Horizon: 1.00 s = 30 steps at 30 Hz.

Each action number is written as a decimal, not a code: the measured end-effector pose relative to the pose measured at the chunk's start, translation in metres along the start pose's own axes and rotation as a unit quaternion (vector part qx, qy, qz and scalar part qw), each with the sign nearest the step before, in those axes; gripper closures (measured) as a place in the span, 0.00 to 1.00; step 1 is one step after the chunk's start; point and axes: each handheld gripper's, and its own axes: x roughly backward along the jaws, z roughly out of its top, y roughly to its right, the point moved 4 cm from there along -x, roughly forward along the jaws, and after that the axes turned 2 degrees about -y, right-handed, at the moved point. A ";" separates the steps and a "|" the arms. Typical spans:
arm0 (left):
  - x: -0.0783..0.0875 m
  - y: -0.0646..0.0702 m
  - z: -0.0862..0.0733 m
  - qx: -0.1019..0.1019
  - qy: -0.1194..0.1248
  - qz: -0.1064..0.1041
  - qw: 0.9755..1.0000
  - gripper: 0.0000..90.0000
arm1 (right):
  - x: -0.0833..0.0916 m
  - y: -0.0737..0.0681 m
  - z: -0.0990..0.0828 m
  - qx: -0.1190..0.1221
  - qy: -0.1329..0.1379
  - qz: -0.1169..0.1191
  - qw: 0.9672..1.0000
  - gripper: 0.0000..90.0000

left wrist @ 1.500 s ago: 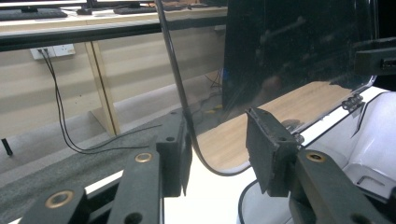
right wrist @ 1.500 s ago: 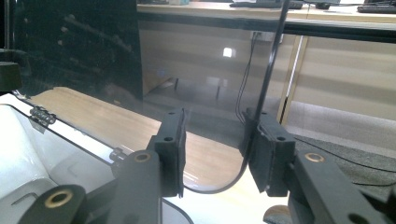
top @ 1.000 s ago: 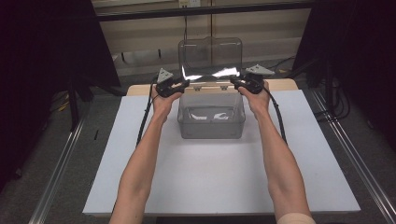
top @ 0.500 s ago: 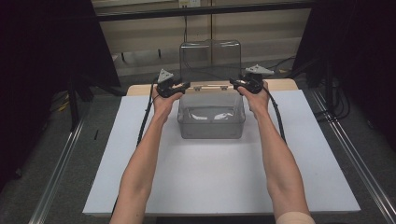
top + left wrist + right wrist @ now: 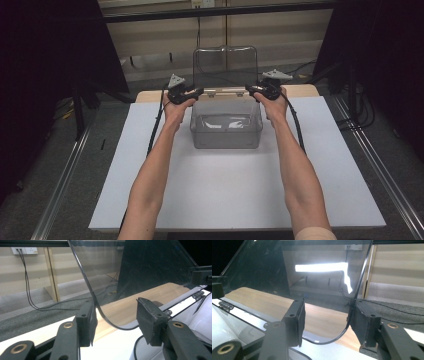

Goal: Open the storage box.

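A clear plastic box (image 5: 226,142) stands on the white board, its hinged clear lid (image 5: 225,67) raised upright at the back. My left gripper (image 5: 200,91) is at the lid's lower left corner and my right gripper (image 5: 248,90) at its lower right corner. In the left gripper view, the lid (image 5: 140,270) has its rounded corner between the jaws of the left gripper (image 5: 116,322), close to the left pad (image 5: 87,322). In the right gripper view, the lid (image 5: 287,270) has its edge by the right pad (image 5: 359,325) of the right gripper (image 5: 325,320). Both pairs of jaws have just been opening and do not clamp the lid.
The white board (image 5: 225,200) covers most of a wooden table (image 5: 147,95), whose far strip shows behind the box. Metal rails (image 5: 65,175) run along the floor on both sides. Cables trail from both grippers along the forearms. Dark curtains hang left and right.
The bright glare on the lid has gone, and the lid stands a little more upright. Both hands have stayed at the lid's lower corners.
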 end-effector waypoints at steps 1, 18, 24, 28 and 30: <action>0.000 0.000 0.000 0.001 -0.001 0.000 1.000 0.55 | 0.000 0.000 0.000 -0.003 -0.001 -0.001 1.000 0.52; -0.001 -0.001 -0.005 0.011 -0.007 0.000 1.000 0.45 | -0.005 -0.008 -0.005 0.015 -0.018 -0.007 1.000 0.47; -0.001 0.000 -0.005 0.018 -0.005 0.001 1.000 0.41 | -0.001 -0.002 -0.003 0.004 -0.015 -0.018 1.000 0.39; 0.001 -0.002 -0.004 0.022 -0.015 0.008 1.000 0.33 | 0.002 -0.001 -0.002 0.002 -0.017 -0.020 1.000 0.33; 0.003 -0.002 -0.003 0.020 -0.020 0.013 1.000 0.28 | 0.003 -0.002 -0.002 0.003 -0.018 -0.021 1.000 0.30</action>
